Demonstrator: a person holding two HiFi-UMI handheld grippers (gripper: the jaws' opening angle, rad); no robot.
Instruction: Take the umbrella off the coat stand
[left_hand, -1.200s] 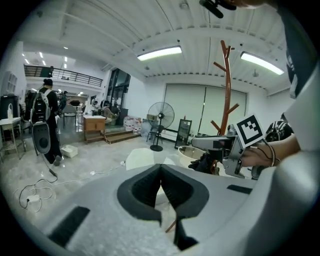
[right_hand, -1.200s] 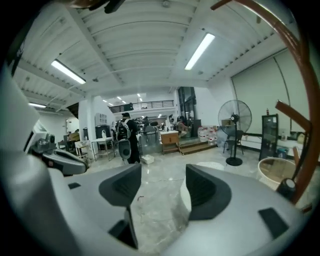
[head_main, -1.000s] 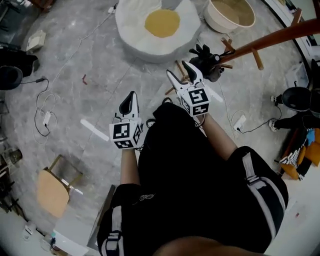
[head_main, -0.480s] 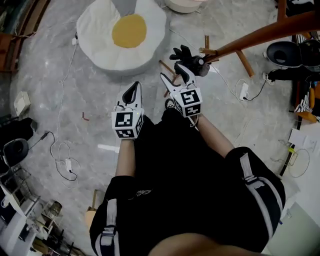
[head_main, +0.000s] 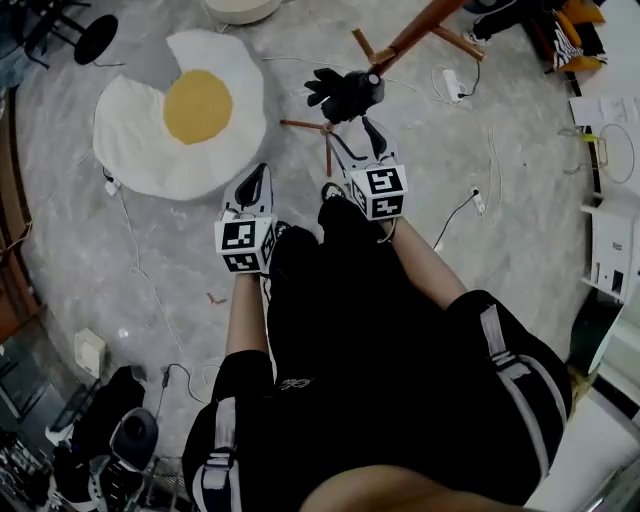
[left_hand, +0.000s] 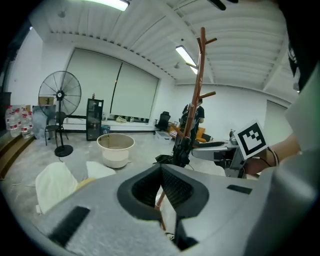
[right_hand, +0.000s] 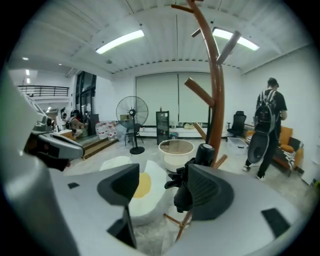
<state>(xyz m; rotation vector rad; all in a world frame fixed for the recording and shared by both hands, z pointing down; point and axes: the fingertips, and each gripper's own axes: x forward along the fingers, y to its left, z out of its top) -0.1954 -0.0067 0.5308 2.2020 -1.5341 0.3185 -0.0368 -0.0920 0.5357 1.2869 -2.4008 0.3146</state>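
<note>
A brown wooden coat stand (head_main: 415, 30) leans across the top of the head view, with short pegs near its lower part. A folded black umbrella (head_main: 345, 90) hangs on it. My right gripper (head_main: 352, 137) is just below the umbrella, its jaws apart and opening, pressing on nothing. In the right gripper view the umbrella (right_hand: 189, 186) shows beyond the gap of the right gripper (right_hand: 165, 192), beside the stand's pole (right_hand: 215, 100). My left gripper (head_main: 258, 178) is further left, shut and empty. The left gripper view shows stand (left_hand: 197, 90) and umbrella (left_hand: 181, 150) ahead.
A fried-egg-shaped cushion (head_main: 185, 110) lies on the grey floor to the left. Cables (head_main: 470, 200) trail across the floor. A white basin (right_hand: 176, 150), a standing fan (right_hand: 132, 112) and a person with a backpack (right_hand: 267, 130) stand further off.
The head view has swung, so cushion and stand shifted left. Both grippers moved toward the stand. The right gripper now sits just under the umbrella, jaws a little wider.
</note>
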